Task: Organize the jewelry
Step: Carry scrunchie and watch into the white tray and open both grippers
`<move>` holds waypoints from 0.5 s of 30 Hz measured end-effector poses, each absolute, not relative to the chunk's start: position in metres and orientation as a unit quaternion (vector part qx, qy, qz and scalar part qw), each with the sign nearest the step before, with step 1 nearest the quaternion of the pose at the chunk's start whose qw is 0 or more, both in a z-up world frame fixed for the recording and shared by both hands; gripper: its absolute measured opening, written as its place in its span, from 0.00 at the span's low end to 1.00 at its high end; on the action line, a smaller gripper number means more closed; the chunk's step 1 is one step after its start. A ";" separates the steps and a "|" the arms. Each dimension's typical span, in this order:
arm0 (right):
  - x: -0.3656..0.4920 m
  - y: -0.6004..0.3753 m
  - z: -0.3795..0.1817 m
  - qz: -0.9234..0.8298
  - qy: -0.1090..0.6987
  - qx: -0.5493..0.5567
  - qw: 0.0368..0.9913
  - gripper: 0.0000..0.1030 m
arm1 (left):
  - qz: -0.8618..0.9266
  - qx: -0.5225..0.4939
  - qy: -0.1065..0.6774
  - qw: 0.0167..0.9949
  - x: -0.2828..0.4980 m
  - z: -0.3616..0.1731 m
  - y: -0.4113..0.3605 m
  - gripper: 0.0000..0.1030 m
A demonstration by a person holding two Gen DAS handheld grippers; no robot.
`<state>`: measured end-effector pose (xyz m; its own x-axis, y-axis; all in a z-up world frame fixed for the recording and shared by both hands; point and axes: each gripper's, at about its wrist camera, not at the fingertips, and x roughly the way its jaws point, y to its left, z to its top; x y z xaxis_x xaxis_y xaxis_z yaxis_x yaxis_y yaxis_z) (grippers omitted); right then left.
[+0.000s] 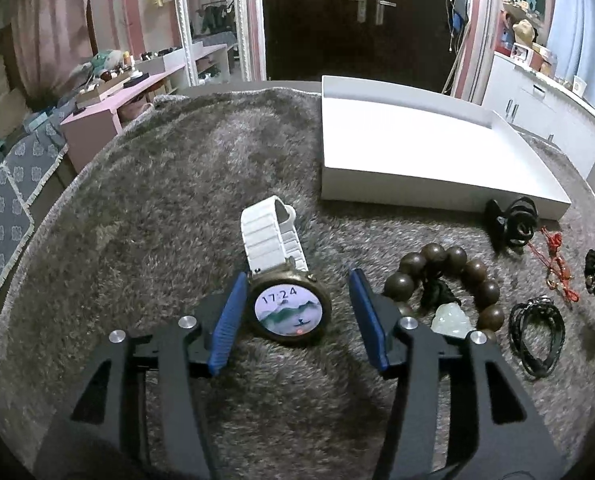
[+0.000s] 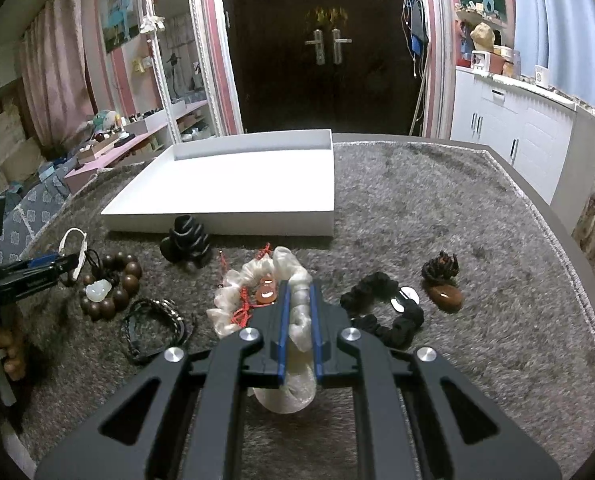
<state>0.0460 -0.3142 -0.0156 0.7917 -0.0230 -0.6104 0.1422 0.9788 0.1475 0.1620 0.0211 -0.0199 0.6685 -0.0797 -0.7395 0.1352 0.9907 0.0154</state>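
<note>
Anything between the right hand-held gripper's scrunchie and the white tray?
Partly: the right hand-held gripper grips the white sheer scrunchie; a red-corded orange gourd charm lies ahead, with bare grey rug before the white tray.

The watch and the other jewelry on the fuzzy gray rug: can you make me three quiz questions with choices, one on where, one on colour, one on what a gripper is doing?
1. Where is the round-faced watch?
A. inside the white tray
B. between the left gripper's open jaws
C. on the floor

2. What colour is its link strap?
A. white
B. red
C. black

3. The right gripper is
A. open over nothing
B. shut on the white ruffled scrunchie
C. inside the shallow white tray

Answers: B, the pads flank it; A, pale links; B, the jaws pinch fabric.
</note>
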 end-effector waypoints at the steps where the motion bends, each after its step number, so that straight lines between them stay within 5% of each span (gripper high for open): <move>1: 0.047 -0.314 -0.016 -0.043 0.321 0.093 0.941 0.09 | -0.058 0.036 0.403 0.912 0.162 -0.022 0.021 0.51; 5: 0.048 -0.315 -0.020 -0.044 0.325 0.097 0.940 0.09 | -0.048 0.043 0.402 0.913 0.165 -0.027 0.024 0.42; 15: 0.049 -0.317 -0.009 -0.041 0.311 0.102 0.944 0.09 | -0.055 0.010 0.389 0.920 0.160 -0.015 0.036 0.41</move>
<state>0.0492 -0.3171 -0.0094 0.8030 -0.0130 -0.5958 0.1402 0.9758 0.1675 0.1603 0.0358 -0.0147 0.6922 -0.0926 -0.7158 0.1081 0.9939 -0.0241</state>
